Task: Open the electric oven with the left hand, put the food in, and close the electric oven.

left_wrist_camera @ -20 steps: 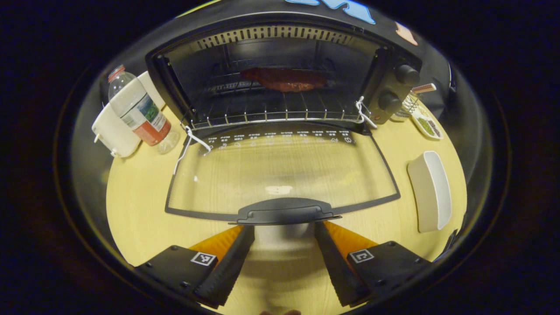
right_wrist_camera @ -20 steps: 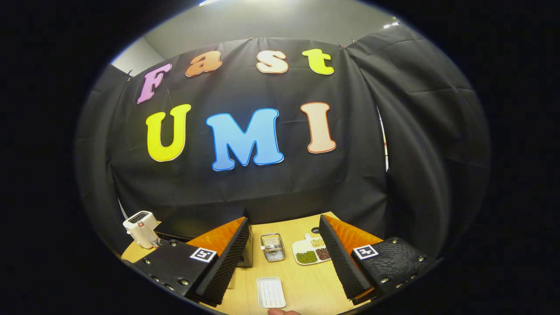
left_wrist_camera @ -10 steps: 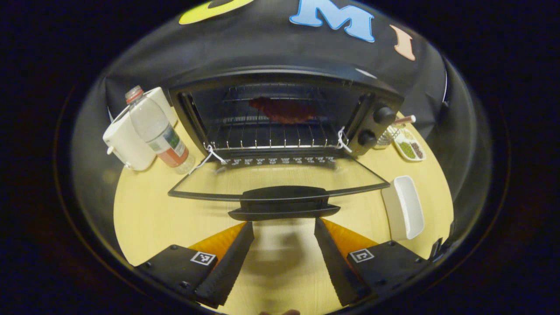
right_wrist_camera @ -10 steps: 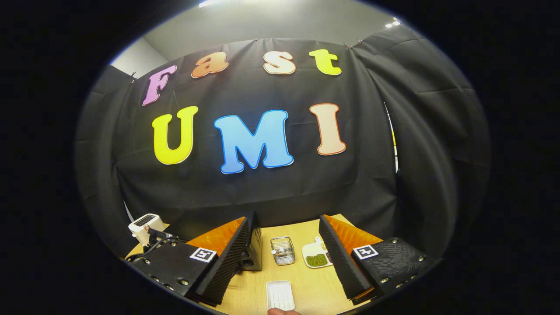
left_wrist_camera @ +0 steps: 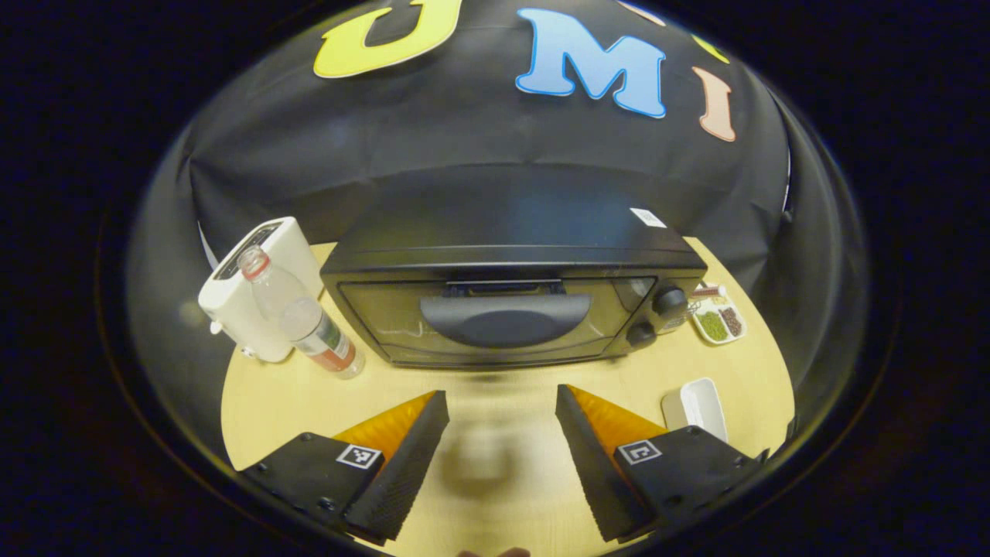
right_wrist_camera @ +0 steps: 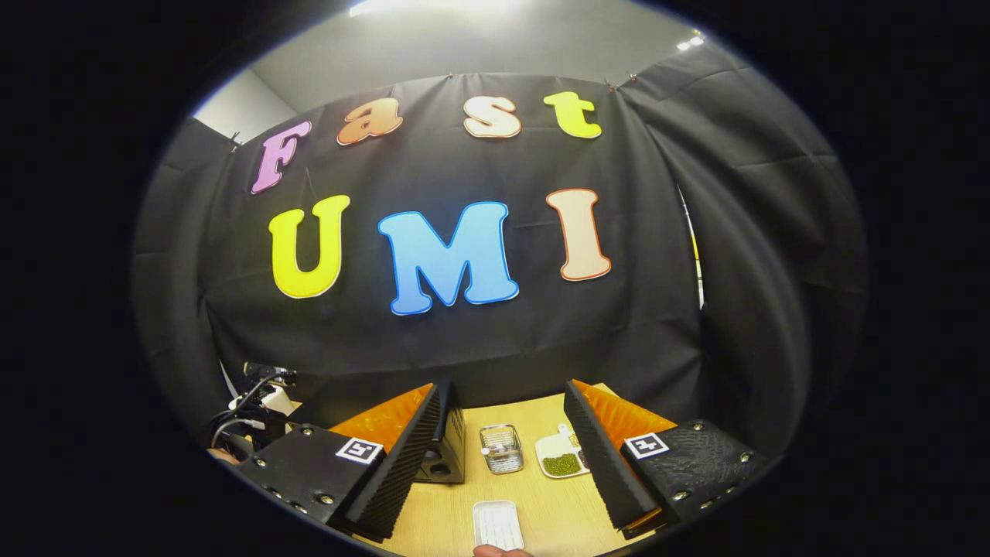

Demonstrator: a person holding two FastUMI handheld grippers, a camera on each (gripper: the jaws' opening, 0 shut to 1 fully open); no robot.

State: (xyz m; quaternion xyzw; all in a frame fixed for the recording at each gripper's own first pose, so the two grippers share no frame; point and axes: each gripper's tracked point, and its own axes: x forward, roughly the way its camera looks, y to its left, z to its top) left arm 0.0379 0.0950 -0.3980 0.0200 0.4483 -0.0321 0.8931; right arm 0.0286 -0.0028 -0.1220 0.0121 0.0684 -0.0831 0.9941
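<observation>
The black electric oven point(left_wrist_camera: 510, 263) stands at the back of the wooden table with its glass door shut and the door handle point(left_wrist_camera: 504, 318) facing me. The food is hidden behind the dark door. In the left gripper view, my left gripper point(left_wrist_camera: 501, 441) is open with nothing between its fingers, held back from the oven's front over bare table. In the right gripper view, my right gripper point(right_wrist_camera: 503, 456) is open and empty, raised above the table's right part. The oven's right end point(right_wrist_camera: 447, 456) peeks out beside its left finger.
A white appliance point(left_wrist_camera: 259, 286) and a water bottle point(left_wrist_camera: 305, 325) stand left of the oven. An empty white tray point(left_wrist_camera: 696, 404) point(right_wrist_camera: 497, 524) lies at the front right. Behind it are a small dish of beans point(left_wrist_camera: 716, 322) point(right_wrist_camera: 563, 458) and a wire basket point(right_wrist_camera: 501, 449).
The oven door swung up from lying flat and is now shut. My left gripper has drawn back and up from the oven. The right gripper has shifted slightly.
</observation>
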